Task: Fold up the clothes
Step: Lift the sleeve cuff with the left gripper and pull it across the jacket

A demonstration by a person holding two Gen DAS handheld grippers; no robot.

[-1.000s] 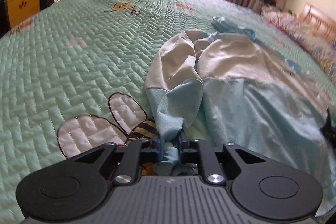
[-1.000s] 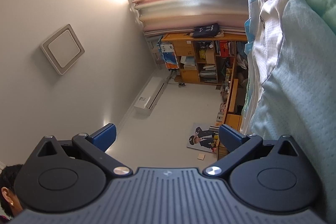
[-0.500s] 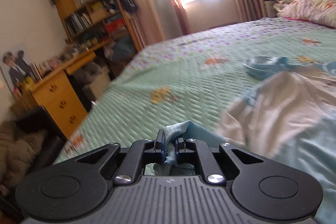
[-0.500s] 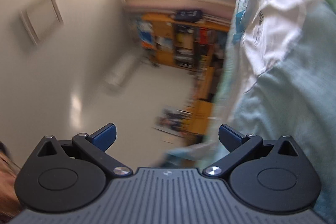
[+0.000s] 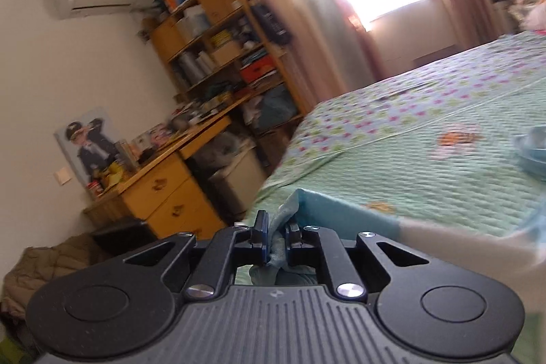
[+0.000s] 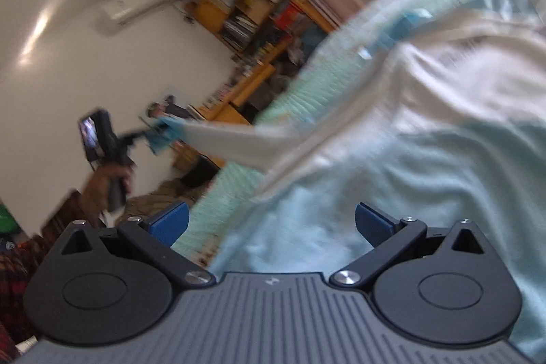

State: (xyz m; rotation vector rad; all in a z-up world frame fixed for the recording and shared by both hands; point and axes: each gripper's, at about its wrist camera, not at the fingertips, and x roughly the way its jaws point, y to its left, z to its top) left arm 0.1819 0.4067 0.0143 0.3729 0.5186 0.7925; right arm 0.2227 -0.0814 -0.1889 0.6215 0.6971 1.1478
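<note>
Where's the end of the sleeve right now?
The blue sleeve cuff is pinched in the left gripper, held off the bed's near edge. In the right wrist view it shows at left, before the desk.

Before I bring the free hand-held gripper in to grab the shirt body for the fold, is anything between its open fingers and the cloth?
Nothing visible: the right hand-held gripper is open with the shirt directly ahead; the left hand-held gripper holds the sleeve off to the side.
</note>
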